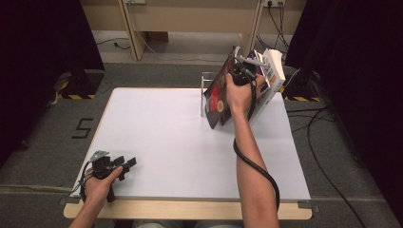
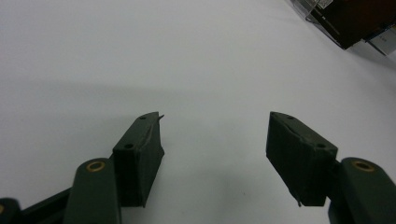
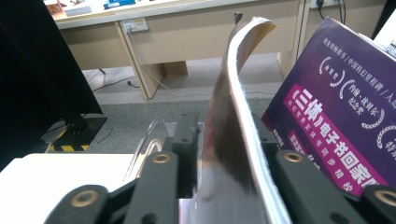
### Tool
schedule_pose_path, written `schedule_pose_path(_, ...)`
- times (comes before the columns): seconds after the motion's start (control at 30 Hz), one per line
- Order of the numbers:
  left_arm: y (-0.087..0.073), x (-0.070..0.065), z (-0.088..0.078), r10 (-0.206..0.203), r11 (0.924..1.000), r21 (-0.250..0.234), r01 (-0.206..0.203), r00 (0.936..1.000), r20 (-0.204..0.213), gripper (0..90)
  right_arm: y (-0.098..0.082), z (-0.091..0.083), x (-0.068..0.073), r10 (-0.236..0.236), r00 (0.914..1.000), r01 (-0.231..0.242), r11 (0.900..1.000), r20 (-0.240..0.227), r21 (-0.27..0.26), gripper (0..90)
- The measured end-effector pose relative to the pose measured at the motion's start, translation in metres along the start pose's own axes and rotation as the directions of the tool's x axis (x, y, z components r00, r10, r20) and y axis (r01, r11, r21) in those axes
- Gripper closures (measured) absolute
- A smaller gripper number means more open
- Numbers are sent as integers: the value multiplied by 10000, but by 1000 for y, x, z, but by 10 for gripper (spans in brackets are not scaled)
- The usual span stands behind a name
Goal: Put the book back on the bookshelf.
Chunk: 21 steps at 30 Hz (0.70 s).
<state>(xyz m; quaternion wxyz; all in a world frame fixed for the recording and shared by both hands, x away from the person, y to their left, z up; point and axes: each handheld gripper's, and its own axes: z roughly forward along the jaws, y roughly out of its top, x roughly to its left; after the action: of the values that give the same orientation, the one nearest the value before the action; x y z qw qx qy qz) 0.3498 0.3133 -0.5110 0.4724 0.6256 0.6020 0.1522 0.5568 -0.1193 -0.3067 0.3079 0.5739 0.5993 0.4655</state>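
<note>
The white worktop (image 1: 166,142) is bare across the left and middle of the high view. All the work sits at its upper right, where a row of books leans rightwards, away from a wire stand (image 1: 205,90).

Of that row, the white book (image 1: 275,71) at the far right and the purple book (image 3: 336,126) beside it look settled. The thin dark-red book (image 1: 217,95) at the left end is the one you are handling. It stands on its lower edge on the worktop, tilted against the purple one, its top corner curling over.

Your right gripper (image 1: 239,71) is at that book's top edge. In the right gripper view the jaws stand one on each side of the cover, a little apart, and do not appear to clamp it. I judge the placing nearly done: what is left is to draw the right gripper clear without dragging the book along.

The curled cover and the purple book close on the right could catch a jaw. The wire stand is close on the other side.

Your left gripper (image 1: 124,167) rests at the lower left, jaws spread over bare worktop, well apart from the books.
</note>
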Motion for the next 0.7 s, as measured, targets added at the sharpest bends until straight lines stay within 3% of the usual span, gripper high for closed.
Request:
schedule_pose_path(0.37, 0, 0, 0, 19, 10000, -13, -19, 10000, -6, 349, -4, -3, -7, -151, 9998, 149, 9998, 126, 138, 566)
schedule_pose_path(0.7, -1, -1, 0, 15, 10000, -31, -15, 10000, -25, 349, -11, -8, -11, -230, 9997, 228, 9994, 82, 242, 526)
